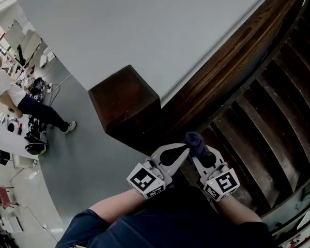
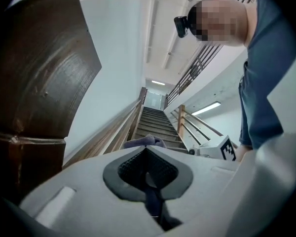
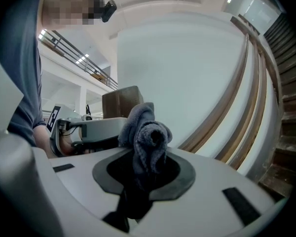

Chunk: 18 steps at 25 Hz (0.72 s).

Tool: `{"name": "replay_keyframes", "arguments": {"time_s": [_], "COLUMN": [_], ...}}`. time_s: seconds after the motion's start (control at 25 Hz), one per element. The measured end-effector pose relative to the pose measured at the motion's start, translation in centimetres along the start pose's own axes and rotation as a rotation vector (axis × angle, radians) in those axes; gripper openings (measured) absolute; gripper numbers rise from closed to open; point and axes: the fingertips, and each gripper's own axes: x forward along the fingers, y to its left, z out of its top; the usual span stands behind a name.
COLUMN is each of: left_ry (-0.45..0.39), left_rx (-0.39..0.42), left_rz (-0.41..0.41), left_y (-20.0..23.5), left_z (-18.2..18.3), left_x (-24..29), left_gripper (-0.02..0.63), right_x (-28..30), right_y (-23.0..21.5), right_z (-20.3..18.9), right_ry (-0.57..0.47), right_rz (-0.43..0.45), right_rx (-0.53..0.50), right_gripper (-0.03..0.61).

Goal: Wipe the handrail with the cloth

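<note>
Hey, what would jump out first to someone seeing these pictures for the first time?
The bunched grey-blue cloth clamped in the right gripper, low in the head view. Next, the dark wooden newel post up-left of it, with the handrail climbing to the upper right.

Newel post [image 1: 125,99] ahead, handrail [image 1: 237,50] top clear

Cloth [image 1: 195,140] in right tongs [image 1: 200,153], near handrail [image 1: 232,61]
</note>
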Motion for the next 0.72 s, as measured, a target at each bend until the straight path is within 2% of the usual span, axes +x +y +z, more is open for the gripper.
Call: {"name": "replay_keyframes", "arguments": {"time_s": [0.2, 0.4, 0.72], "left_ry": [0.017, 0.019, 0.046], "left_rx": [0.034, 0.032, 0.028], "left_rz": [0.028, 0.077, 0.133], "left_y": [1.9, 4.4, 8.4], "left_z": [-0.2, -0.2, -1.5], "left_x": [4.7, 9.1, 13.9], "left_gripper": [0.005, 0.005, 0.005], "right_x": [1.1, 3.3, 9.0], "right_y": [-6.0, -12.7, -20.0], "right_z": [0.9, 1.6, 1.3], "right_ry": [-0.038, -0.057, -0.032], "right_rz": [0.011, 0.017, 0.043], "right_rx": [-0.011, -0.018, -0.115], "right_gripper": [0.089, 0.089, 0.089]}}
